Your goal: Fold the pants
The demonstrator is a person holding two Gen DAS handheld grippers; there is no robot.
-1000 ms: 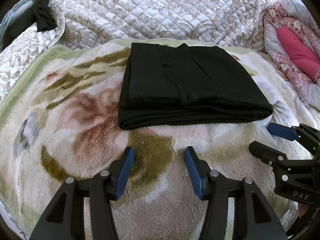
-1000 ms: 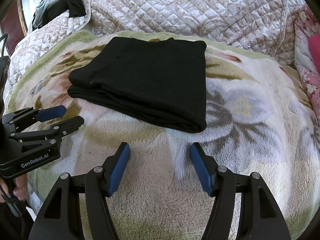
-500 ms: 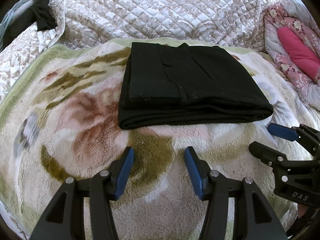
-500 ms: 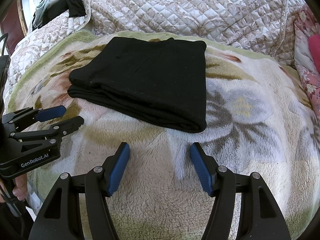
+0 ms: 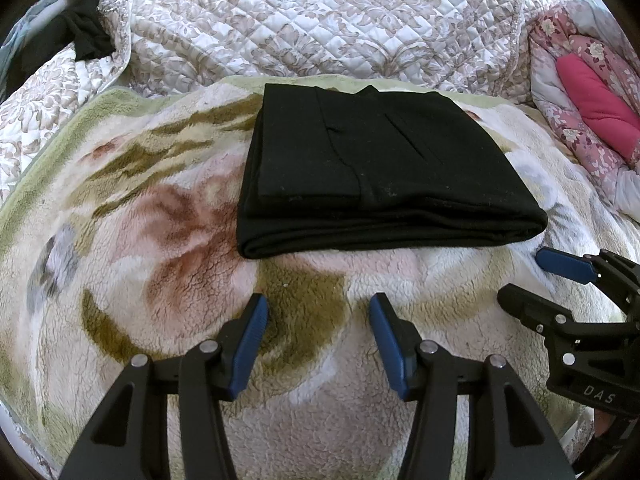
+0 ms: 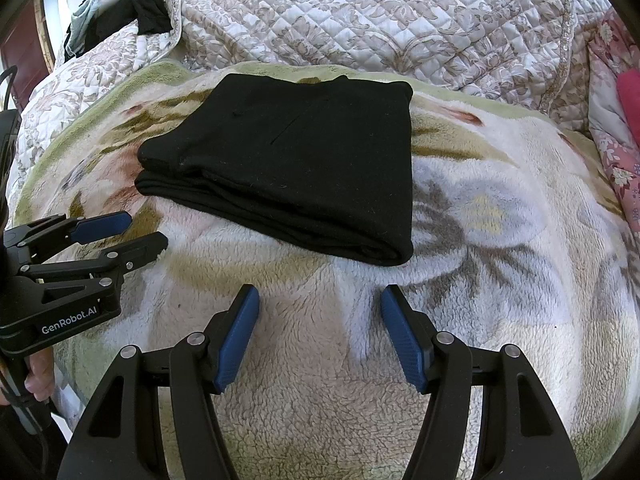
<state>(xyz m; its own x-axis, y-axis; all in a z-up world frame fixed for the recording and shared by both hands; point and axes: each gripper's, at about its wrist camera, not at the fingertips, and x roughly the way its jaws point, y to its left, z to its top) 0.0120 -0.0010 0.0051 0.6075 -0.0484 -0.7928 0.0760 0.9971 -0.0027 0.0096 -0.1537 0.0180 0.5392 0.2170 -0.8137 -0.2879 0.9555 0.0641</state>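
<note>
The pants (image 5: 380, 168) are plain black. Under them the fleece blanket (image 5: 160, 240) is cream, with big blurred flowers in pink-brown, olive and grey and a pale green border. The far quilt (image 5: 320, 20) is white, diamond-stitched, with a beige leaf print. At far right, a pink floral comforter (image 5: 576, 136) wraps a solid magenta cushion (image 5: 596, 108). Both the left gripper (image 5: 318, 334) and the right gripper (image 6: 320, 328) are black with blue pads (image 5: 248, 344).
</note>
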